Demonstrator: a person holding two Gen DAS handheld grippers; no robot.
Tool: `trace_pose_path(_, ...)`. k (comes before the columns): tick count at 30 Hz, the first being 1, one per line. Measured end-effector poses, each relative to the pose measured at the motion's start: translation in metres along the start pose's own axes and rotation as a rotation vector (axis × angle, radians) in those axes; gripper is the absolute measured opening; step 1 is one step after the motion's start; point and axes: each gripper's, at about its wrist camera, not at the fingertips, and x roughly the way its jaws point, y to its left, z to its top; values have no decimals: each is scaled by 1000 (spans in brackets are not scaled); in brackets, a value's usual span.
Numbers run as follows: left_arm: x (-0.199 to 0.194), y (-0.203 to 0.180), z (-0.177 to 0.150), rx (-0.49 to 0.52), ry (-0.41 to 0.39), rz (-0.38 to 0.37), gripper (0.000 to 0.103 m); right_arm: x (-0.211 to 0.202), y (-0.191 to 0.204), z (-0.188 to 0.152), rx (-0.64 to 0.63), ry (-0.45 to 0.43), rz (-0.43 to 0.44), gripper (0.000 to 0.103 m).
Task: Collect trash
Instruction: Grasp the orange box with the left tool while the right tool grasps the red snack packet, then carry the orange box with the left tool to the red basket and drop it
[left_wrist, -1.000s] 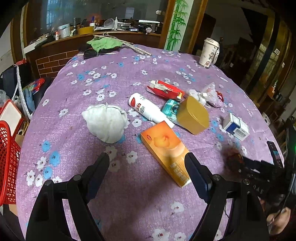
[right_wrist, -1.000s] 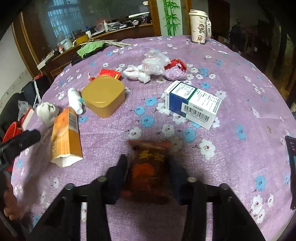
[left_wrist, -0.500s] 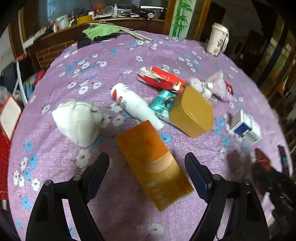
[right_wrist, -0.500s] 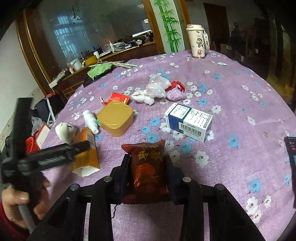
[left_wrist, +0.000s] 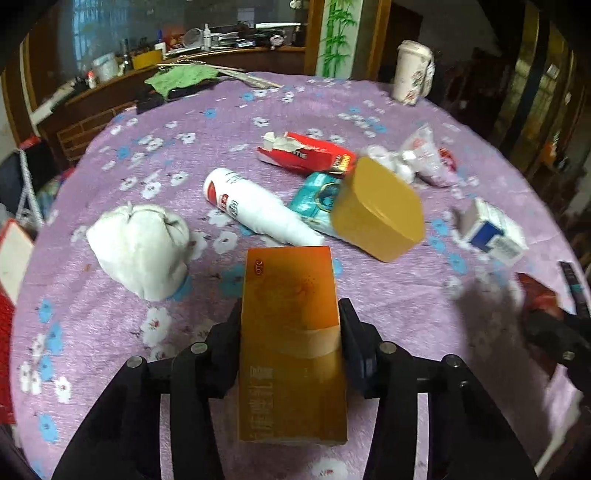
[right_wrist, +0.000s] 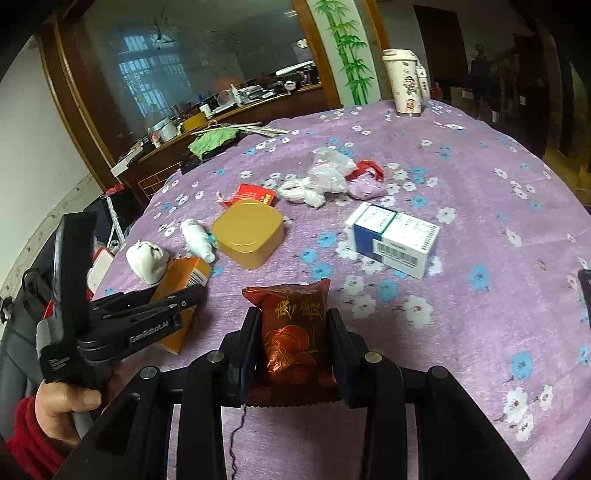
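Pinching orange box (left_wrist: 291, 332) (snack (right_wrist: 293, 332) too).

We count one orange carton (left_wrist: 291, 332), one dark red snack packet (right_wrist: 293, 328), one white bottle (left_wrist: 255, 208), one gold tin (left_wrist: 380, 210), one blue and white box (right_wrist: 395, 236), one torn red pack (left_wrist: 306, 153), one teal packet (left_wrist: 314, 201), and one white knotted bundle (left_wrist: 142, 247). At the upper right of the frame stands one patterned tumbler (right_wrist: 404, 83). Two grippers, the left gripper (left_wrist: 290, 325) and the right gripper (right_wrist: 291, 328), complete our tally.
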Motion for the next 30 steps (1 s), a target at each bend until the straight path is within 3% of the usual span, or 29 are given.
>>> trace_pose_path(7,-34,7,-13,-1,-139,-57,46,5,18,0,-33,-45,17,38)
trace_pose_path(15,-70,14,-29,-7,-278,-17,46,21,29,-6,-46,-20,10,38)
trace_pose_path(20,-80,25,-17,-22,-320,-3,46,17,45,8,-85,-29,28,38)
trace_pose_path(25,-87,41,-15,-56,-361,41,46,1,73,28,-148,-137,0,38)
trace_pose_path(30,-91,52,-21,-60,-348,73,46,14,96,24,-191,-116,32,38)
